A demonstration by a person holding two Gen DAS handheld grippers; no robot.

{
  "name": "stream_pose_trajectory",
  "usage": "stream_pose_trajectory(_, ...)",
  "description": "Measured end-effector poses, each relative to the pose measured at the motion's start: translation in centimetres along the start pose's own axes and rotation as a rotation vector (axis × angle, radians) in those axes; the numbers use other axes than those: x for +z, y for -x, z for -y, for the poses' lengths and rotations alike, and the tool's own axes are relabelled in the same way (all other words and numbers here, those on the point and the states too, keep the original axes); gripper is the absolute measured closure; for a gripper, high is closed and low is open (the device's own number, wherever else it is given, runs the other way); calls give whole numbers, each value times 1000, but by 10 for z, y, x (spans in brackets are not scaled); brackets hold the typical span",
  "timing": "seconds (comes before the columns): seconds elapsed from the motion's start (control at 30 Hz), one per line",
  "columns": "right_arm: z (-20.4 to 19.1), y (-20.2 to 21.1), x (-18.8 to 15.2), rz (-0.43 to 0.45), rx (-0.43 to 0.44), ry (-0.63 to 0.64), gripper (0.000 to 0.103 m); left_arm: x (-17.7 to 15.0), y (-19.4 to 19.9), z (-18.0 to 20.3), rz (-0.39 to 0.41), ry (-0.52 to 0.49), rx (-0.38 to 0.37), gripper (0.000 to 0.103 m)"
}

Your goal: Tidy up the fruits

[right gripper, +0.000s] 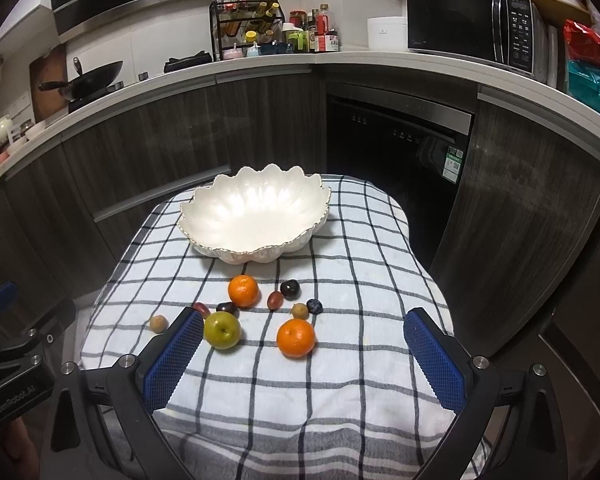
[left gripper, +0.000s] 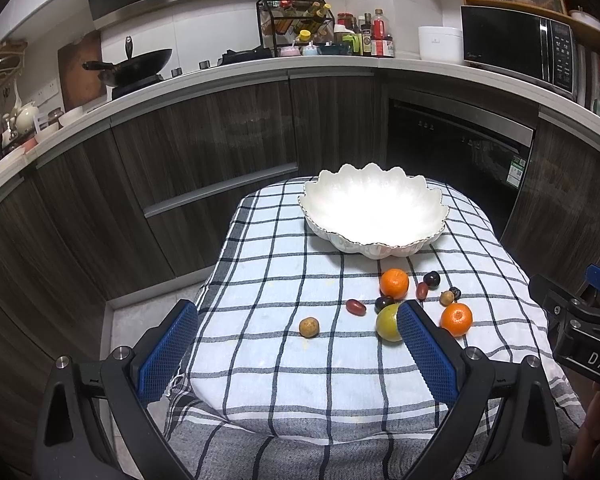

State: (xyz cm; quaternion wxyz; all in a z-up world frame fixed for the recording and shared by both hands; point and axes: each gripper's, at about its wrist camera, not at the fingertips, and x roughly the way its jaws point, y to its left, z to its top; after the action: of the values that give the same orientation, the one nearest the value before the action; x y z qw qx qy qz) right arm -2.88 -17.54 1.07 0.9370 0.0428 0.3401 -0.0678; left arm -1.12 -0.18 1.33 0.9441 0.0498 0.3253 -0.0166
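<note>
Nothing sorted yet, as far as I can judge: the white scalloped ceramic bowl with a thin gold rim (right gripper: 256, 216) sits empty toward the far edge of the tabletop covered in a blue-and-white checked cloth (right gripper: 340, 380), and every fruit lies loose on the cloth in front of it. Count from the right wrist view: one orange mandarin (right gripper: 243, 290) just in front of the bowl, a second orange mandarin (right gripper: 295, 337) nearer the near edge, a yellow-green round apple-like fruit (right gripper: 222, 330) to its left, two dark purple plum-like fruits (right gripper: 290, 289) (right gripper: 227, 308), a small dark blue-purple berry-like fruit (right gripper: 314, 306), two small dark red oblong fruits (right gripper: 275, 300) (right gripper: 201, 309), and two small tan round fruits (right gripper: 299, 311) (right gripper: 159, 323), the last one set apart toward the left edge. Right gripper (right gripper: 304, 332) hovers over the near edge, blue-padded fingers (right gripper: 434, 356) spread wide, holding nothing; the green fruit and near mandarin sit in the gap ahead of it. Left gripper (left gripper: 298, 322) likewise spread wide and empty, lone tan fruit roughly centred between its fingers (left gripper: 166, 350). So ten pieces left, presumably all for the bowl; the first pick is not yet made.
</note>
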Motion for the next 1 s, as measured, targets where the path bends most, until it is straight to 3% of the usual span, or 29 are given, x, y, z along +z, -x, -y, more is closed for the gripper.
stream_pose_trajectory(1.0, 1, 6, 2, 32, 1, -12, 1, 3, 7, 3, 27, -17, 1, 1)
